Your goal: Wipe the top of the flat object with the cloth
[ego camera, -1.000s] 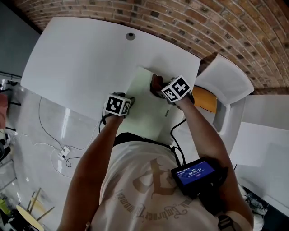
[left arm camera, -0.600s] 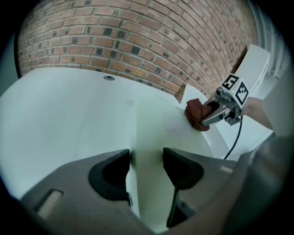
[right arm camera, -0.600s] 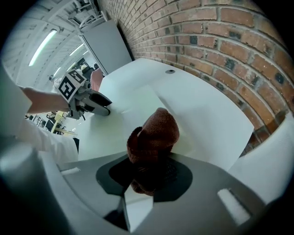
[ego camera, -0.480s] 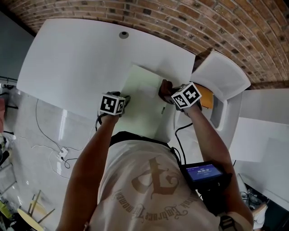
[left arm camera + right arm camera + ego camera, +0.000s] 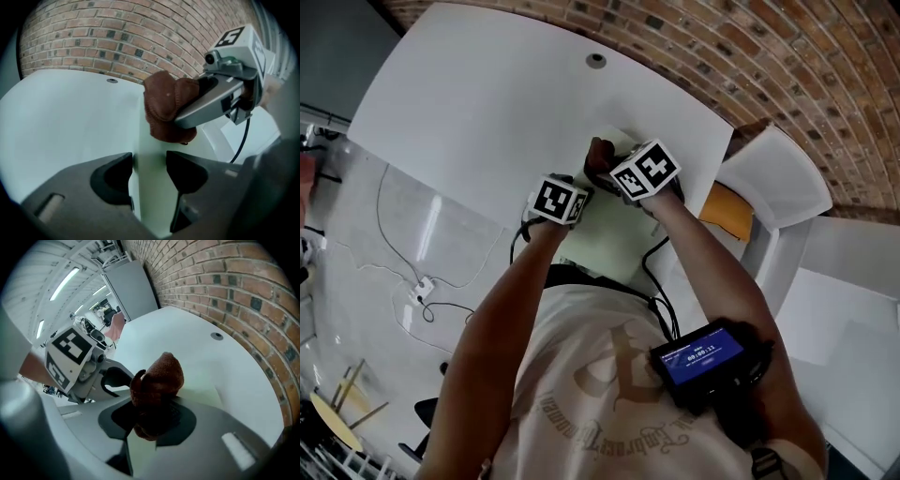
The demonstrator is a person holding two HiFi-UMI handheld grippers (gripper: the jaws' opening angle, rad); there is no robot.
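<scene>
Right now the right gripper (image 5: pixel 152 420) has its jaws clamped on a bunched brown cloth (image 5: pixel 159 376), which bulges out beyond the jaw tips. The cloth is pressed down on the far end of the pale green flat object (image 5: pixel 614 234), close to that object's left edge. The flat object lies on the white table (image 5: pixel 487 103), running from the person's body out toward the brick wall (image 5: pixel 787 66). The left gripper (image 5: pixel 149 164) sits just beside the right one, over the same flat object. Its jaws stand apart with nothing gripped between them (only the green surface and its left edge show through the gap), and I cannot tell whether they touch it. A white chair (image 5: pixel 778 178) with an orange cushion (image 5: pixel 727 208) stands at the table's right end, and a small device with a lit blue screen (image 5: pixel 703 354) is strapped to the person's right forearm.
</scene>
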